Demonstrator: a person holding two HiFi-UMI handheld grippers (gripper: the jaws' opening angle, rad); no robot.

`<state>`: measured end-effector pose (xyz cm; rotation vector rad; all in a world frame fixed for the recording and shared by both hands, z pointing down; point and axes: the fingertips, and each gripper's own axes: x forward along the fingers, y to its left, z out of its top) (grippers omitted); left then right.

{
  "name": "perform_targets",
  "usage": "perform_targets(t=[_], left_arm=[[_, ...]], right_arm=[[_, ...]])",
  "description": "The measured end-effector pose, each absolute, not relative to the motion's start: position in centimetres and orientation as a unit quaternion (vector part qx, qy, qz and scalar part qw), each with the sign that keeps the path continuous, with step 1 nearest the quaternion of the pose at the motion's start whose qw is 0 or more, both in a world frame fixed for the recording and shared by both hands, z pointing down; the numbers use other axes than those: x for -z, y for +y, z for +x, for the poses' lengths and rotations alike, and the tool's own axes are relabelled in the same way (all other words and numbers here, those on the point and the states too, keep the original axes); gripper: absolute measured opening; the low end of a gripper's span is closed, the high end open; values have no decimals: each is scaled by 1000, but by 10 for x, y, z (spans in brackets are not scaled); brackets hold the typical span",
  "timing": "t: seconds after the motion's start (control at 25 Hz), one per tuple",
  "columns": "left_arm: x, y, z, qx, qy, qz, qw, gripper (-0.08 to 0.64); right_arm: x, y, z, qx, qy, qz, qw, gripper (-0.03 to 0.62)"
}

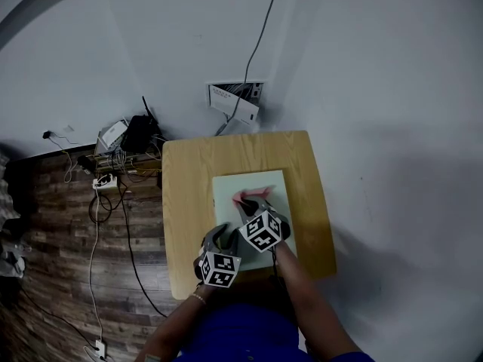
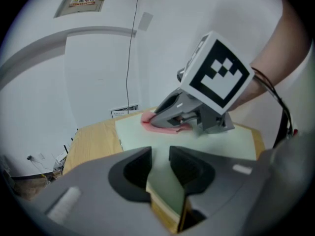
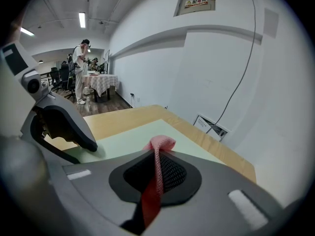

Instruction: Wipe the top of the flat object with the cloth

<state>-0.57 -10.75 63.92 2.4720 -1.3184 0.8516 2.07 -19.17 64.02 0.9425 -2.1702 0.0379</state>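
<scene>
Findings: The flat object [image 1: 281, 191], a pale green board, lies on the bench [image 1: 189, 202] towards its right edge, with its long axis running from the near edge to the far edge.

The right gripper [image 1: 252, 206] has its jaws pressed together on the pink cloth [image 1: 254, 195]. The cloth bunches out past the tips and rests on the board's far half, near the middle of its width.

The left gripper [image 1: 221, 232] sits at the board's near-left corner. Its jaws stand part-way apart and pinch nothing visible.

Assessment: Wiping is under way. The cloth leads the right jaws towards the far edge, so the bare strips left, right and nearer are judged the remaining ground. The right hand is placed to cover them by strokes along the long axis.
</scene>
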Motion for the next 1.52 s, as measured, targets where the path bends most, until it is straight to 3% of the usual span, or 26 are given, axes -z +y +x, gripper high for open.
perform_targets(t=[1.52], left_arm=[[-637, -108, -4, -288, -452, 838, 101, 112]], right_arm=[[-640, -189, 147, -52, -793, 472, 381, 17]])
